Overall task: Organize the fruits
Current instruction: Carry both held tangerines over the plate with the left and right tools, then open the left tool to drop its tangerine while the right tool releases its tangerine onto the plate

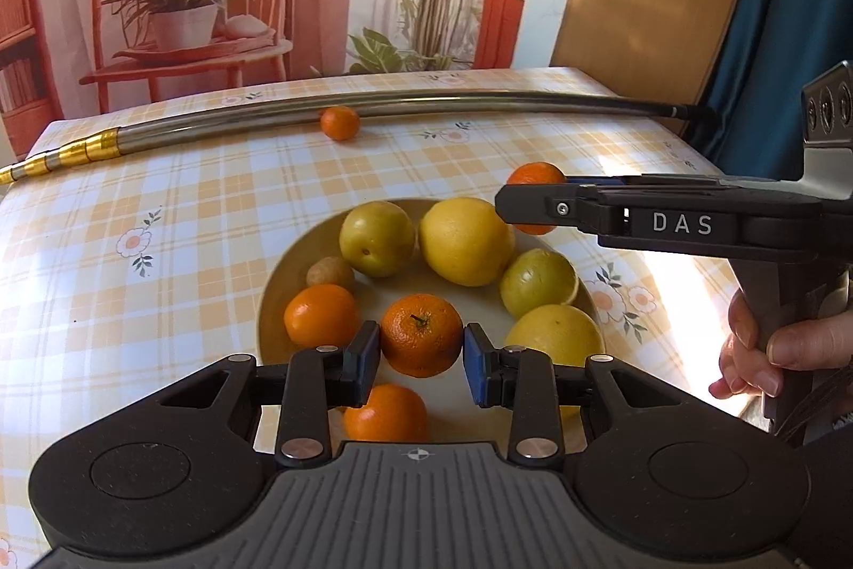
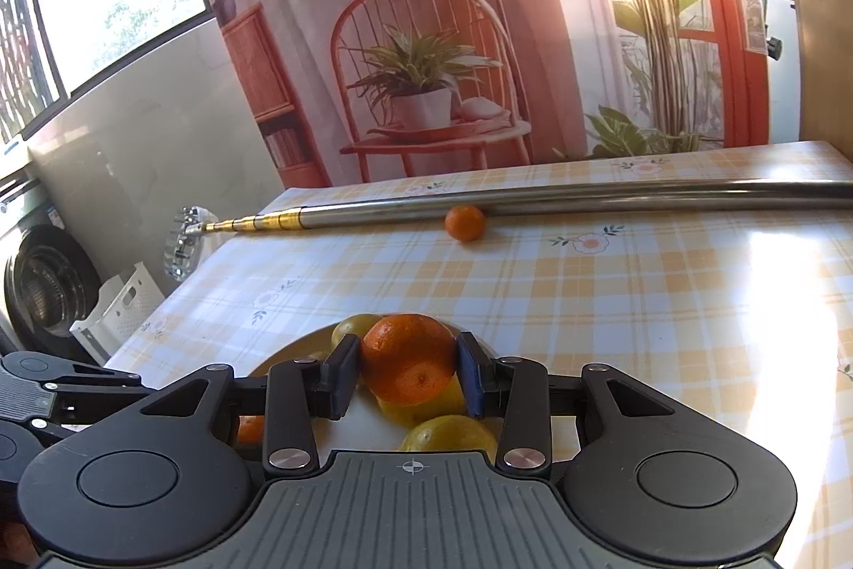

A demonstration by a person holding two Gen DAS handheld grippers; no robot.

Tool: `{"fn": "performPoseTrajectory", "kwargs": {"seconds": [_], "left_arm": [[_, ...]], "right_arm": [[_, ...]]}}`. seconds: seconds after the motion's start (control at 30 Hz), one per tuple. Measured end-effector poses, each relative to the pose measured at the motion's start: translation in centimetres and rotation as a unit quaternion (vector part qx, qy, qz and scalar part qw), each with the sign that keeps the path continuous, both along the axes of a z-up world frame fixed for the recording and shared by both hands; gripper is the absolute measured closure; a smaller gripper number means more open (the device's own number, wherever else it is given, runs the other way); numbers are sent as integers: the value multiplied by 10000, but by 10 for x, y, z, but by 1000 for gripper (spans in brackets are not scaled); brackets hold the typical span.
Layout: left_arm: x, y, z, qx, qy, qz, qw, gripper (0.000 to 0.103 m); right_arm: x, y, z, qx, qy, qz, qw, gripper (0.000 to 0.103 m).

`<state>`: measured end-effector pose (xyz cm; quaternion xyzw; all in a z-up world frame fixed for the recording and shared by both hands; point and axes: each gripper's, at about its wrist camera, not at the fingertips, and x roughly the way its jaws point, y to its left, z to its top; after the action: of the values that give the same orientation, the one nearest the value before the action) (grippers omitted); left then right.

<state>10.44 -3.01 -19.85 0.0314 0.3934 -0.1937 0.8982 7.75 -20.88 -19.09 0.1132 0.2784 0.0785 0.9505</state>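
Both tongs carry fruit to a plate (image 1: 277, 281) on the checked bench (image 1: 202, 206). The left tongs (image 1: 421, 345) clamp a mandarin (image 1: 421, 334) just above the plate; the right tongs (image 2: 408, 374) grip another orange (image 2: 408, 355) over it. One stray mandarin (image 1: 340, 122) rests against a metal pole (image 1: 373, 107), well apart.

Matte black left gripper (image 1: 421, 358) with blue fingertip pads (image 1: 367, 347), silver pivot rivets along its linkages and a ribbed grey centre plate bearing a small crosshair mark. The right gripper (image 2: 408, 377) is built alike; from the side its black arm carries white "DAS" lettering, a silver screw and a grey bracket with round holes.
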Motion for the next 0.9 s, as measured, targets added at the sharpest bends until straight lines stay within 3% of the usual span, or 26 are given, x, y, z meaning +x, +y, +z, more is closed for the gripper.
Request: {"fn": "performPoseTrajectory", "kwargs": {"seconds": [0.3,0.9], "left_arm": [[-11,-3,-4,-27,255,-267,9993,67],[-14,-10,-3,95,248,-506,9984,67]], "right_arm": [[-18,9,0,-68,77,55,9999,67],[-19,5,-4,-22,123,43,9999,67]]}}
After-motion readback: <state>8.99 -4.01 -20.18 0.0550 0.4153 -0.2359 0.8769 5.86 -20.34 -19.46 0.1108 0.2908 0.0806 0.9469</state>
